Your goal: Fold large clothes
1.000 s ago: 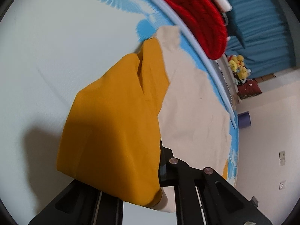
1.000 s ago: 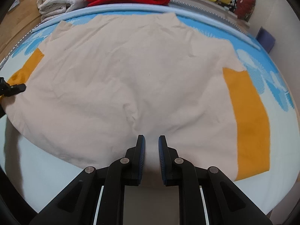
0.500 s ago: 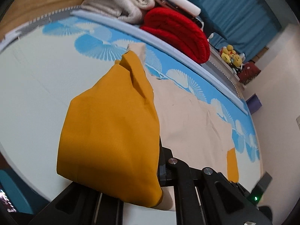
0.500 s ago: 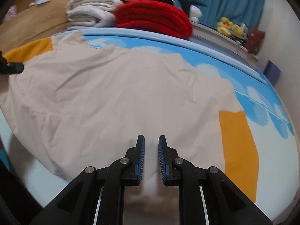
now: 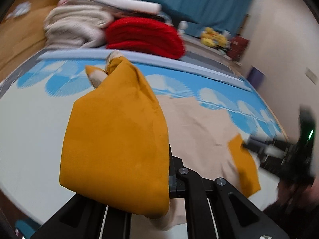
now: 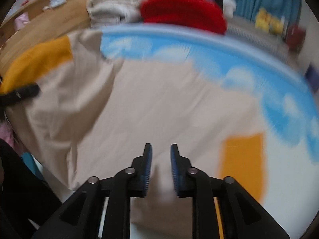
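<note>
A large beige shirt (image 6: 151,103) with mustard-yellow sleeves lies on a blue and white patterned mat (image 6: 229,65). My left gripper (image 5: 169,179) is shut on the shirt's left yellow sleeve (image 5: 115,139), which drapes over its fingers and is lifted above the mat. My right gripper (image 6: 161,159) holds the beige hem between its blue pads (image 6: 146,171), with a narrow gap showing at the tips. The right yellow sleeve (image 6: 243,161) lies flat beside it. The right gripper also shows in the left wrist view (image 5: 247,145), at the other sleeve (image 5: 243,163).
Behind the mat stands a stack of folded laundry: cream towels (image 5: 75,27) and a red knit (image 5: 143,37). A teal curtain (image 5: 199,2), yellow plush toys (image 5: 213,37) and a wooden floor (image 6: 49,25) are beyond. Both views are motion-blurred.
Both grippers have risen and tilted, lifting the shirt's near edge off the mat. The left sleeve has swung up and toward the middle. The shirt's left side now hangs in folds.
</note>
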`<move>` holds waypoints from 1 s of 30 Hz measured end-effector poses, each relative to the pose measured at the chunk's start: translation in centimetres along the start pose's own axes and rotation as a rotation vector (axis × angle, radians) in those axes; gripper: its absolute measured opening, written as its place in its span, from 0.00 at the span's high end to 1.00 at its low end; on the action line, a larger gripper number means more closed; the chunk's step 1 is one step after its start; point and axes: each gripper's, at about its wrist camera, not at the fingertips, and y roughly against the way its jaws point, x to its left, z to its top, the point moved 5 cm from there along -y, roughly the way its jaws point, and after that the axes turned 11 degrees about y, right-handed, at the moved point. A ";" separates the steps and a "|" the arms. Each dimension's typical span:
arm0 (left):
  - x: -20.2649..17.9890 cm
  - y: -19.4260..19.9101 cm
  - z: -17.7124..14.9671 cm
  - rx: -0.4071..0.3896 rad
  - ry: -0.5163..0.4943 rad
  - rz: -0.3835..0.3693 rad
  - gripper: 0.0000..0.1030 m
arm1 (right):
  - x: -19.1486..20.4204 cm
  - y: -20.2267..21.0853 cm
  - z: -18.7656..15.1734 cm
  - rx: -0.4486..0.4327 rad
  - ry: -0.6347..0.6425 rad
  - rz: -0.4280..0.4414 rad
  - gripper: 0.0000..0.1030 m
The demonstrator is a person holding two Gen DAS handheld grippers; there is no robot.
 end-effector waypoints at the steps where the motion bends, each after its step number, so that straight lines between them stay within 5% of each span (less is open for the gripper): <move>1: -1.4 -0.4 -0.2 0.005 -0.021 -0.012 0.92 | -1.0 1.3 0.4 -0.031 0.022 -0.034 0.62; 4: -5.9 -2.2 -1.2 0.030 -0.094 -0.036 0.93 | -5.3 5.0 0.6 -0.120 0.072 -0.137 0.40; 7: -10.2 -4.4 -2.8 0.063 -0.186 -0.055 0.93 | -9.5 6.4 -1.1 -0.144 0.054 -0.211 0.39; 9: -12.8 -6.2 -4.5 0.115 -0.252 -0.064 0.93 | -12.1 6.4 -3.7 -0.135 -0.065 -0.245 0.39; 11: -14.6 -8.2 -6.2 0.176 -0.296 -0.070 0.93 | -13.6 5.5 -5.6 -0.044 -0.140 -0.220 0.40; 14: -17.2 -10.9 -9.1 0.267 -0.382 -0.063 0.92 | -16.3 6.4 -6.0 -0.085 -0.228 -0.259 0.40; 18: -17.9 -13.1 -11.5 0.361 -0.441 -0.023 0.86 | -17.9 4.7 -6.8 -0.024 -0.284 -0.224 0.40; 20: -17.9 -12.9 -11.4 0.390 -0.420 -0.035 0.64 | -18.1 4.5 -6.9 -0.027 -0.296 -0.215 0.40; 22: -17.6 -11.6 -10.8 0.405 -0.381 -0.088 0.53 | -18.1 4.8 -7.5 -0.029 -0.311 -0.195 0.40; 27: -17.5 -6.6 -9.1 0.383 -0.328 -0.222 0.51 | -17.4 4.9 -7.6 -0.064 -0.340 -0.121 0.40; 30: -17.4 -3.4 -7.4 0.300 -0.327 -0.237 0.50 | -16.7 5.8 -6.5 -0.157 -0.355 -0.068 0.39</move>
